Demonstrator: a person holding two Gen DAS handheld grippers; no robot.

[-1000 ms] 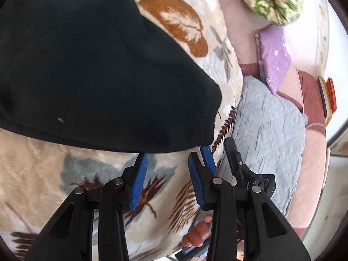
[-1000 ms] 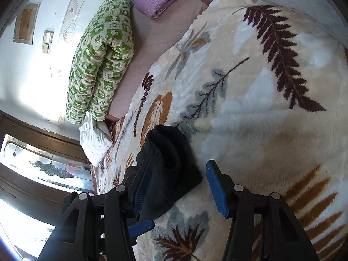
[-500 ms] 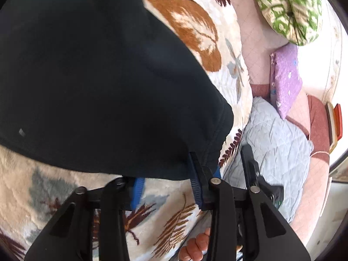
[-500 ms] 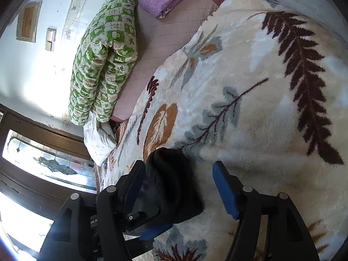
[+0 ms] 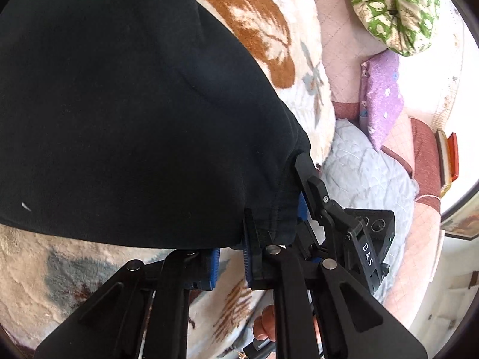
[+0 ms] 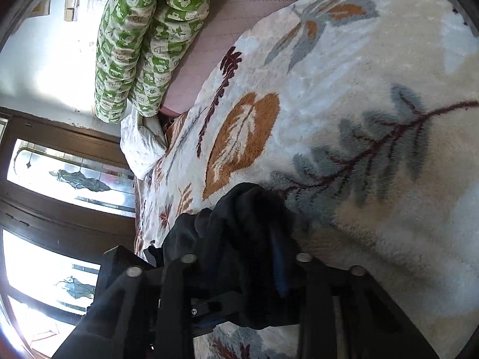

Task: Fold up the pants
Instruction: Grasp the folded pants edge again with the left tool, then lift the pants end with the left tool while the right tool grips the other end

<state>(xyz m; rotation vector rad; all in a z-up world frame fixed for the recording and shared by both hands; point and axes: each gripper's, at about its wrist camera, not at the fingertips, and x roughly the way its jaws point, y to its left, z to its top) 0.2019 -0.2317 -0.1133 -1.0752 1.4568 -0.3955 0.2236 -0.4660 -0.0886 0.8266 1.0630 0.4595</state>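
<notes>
Black pants (image 5: pixel 119 104) lie spread on a cream, leaf-patterned blanket (image 5: pixel 45 275) and fill the upper left of the left wrist view. My left gripper (image 5: pixel 232 251) is at their near hem; its jaws are closing, with the hem pinched between the blue pads. My right gripper (image 5: pixel 302 185) comes in just to the right and holds the corner of the same hem. In the right wrist view the black fabric (image 6: pixel 248 218) is bunched between the fingers of the right gripper (image 6: pixel 242 239), whose jaws are closing on it over the blanket (image 6: pixel 359 74).
A rolled green-patterned quilt (image 5: pixel 395 6) (image 6: pixel 143 36), a purple pillow (image 5: pixel 383 95) and a grey quilted cover (image 5: pixel 365 176) lie beyond the blanket on the pink bed. A white pillow (image 6: pixel 140 143) sits beside a wood-framed glass door (image 6: pixel 60 179). A person's fingers (image 5: pixel 265 326) show below the left gripper.
Both grippers have closed from open onto the pants' near hem. The right gripper slid in over the corner, and the fabric now bunches between its fingers.
</notes>
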